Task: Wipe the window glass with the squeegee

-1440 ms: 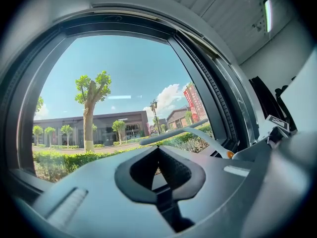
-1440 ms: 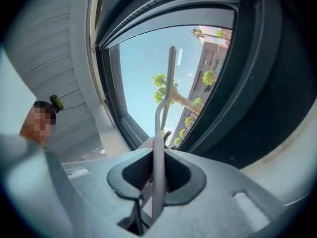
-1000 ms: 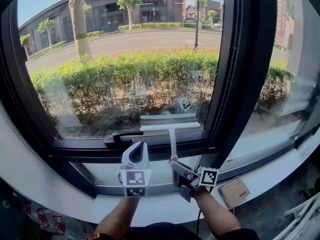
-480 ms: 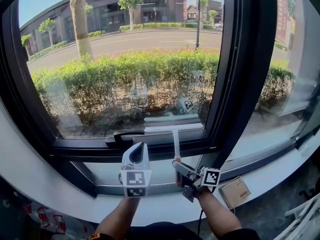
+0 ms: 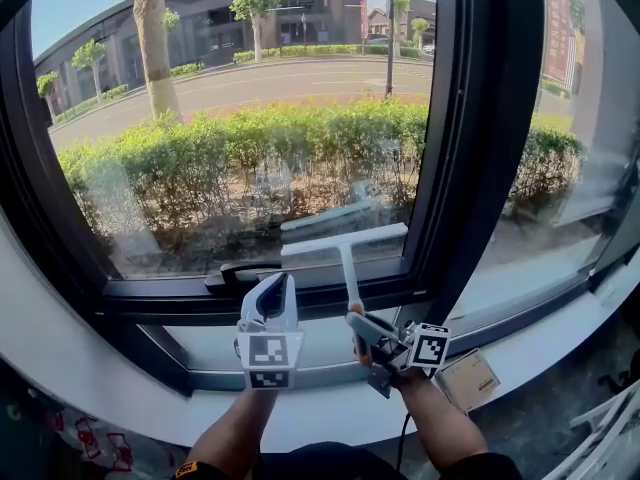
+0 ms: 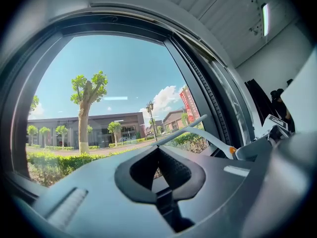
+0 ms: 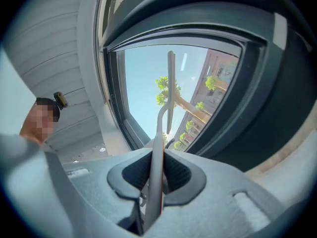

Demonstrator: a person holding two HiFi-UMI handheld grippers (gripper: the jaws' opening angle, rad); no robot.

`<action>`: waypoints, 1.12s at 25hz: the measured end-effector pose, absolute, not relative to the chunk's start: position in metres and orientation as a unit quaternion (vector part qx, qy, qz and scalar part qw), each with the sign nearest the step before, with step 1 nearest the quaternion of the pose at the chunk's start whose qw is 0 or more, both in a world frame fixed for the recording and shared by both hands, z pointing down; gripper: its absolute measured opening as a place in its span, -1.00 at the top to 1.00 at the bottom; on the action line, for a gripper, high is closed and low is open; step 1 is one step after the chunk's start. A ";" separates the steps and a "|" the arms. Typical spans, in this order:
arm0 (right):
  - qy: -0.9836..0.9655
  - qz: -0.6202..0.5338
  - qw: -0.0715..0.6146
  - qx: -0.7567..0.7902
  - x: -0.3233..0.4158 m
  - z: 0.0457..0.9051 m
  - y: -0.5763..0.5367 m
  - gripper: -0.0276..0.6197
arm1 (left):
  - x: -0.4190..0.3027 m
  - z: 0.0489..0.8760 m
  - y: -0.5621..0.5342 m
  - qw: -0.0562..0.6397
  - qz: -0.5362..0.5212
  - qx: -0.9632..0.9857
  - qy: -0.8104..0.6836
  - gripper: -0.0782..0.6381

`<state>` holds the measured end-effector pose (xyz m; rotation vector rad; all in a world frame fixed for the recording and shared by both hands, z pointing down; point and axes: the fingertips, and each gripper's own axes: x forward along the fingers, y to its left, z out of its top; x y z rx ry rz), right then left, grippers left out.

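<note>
The squeegee (image 5: pixel 344 243) is white and shaped like a T. Its long blade is up against the window glass (image 5: pixel 250 118), down near the 6 o'clock edge. It is a bit tilted, with the 3 o'clock end higher. Its thin handle runs down toward 6 o'clock into the right gripper (image 5: pixel 358 326), whose fingers squeeze tight on it. The left gripper (image 5: pixel 271 286) is at 9 o'clock from the right one. It points up to 12 o'clock, fingers pressed together, holding nothing.
</note>
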<state>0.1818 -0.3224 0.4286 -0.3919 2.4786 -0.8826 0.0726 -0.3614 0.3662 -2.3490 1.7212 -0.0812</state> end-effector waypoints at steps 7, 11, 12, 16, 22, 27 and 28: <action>0.922 -0.255 0.267 -0.118 0.188 0.346 -0.331 0.76 | 0.085 0.319 -0.358 0.151 0.003 -0.803 0.577 0.74; 0.927 -0.224 0.281 -0.104 0.190 0.303 -0.340 0.76 | 0.094 0.295 -0.356 0.166 0.020 -0.806 0.567 0.74; 0.928 -0.220 0.282 -0.102 0.190 0.296 -0.342 0.76 | 0.096 0.290 -0.356 0.166 0.026 -0.809 0.564 0.74; 0.926 -0.222 0.292 -0.092 0.190 0.287 -0.351 0.76 | 0.099 0.289 -0.357 0.179 0.021 -0.804 0.566 0.74; 0.918 -0.249 0.300 -0.075 0.192 0.306 -0.352 0.76 | 0.103 0.302 -0.361 0.168 0.011 -0.807 0.566 0.74; 0.898 -0.295 0.324 -0.044 0.184 0.331 -0.339 0.76 | 0.105 0.334 -0.365 0.145 -0.008 -0.813 0.564 0.74; 0.894 -0.303 0.326 -0.043 0.183 0.339 -0.338 0.76 | 0.105 0.342 -0.367 0.138 -0.012 -0.814 0.564 0.74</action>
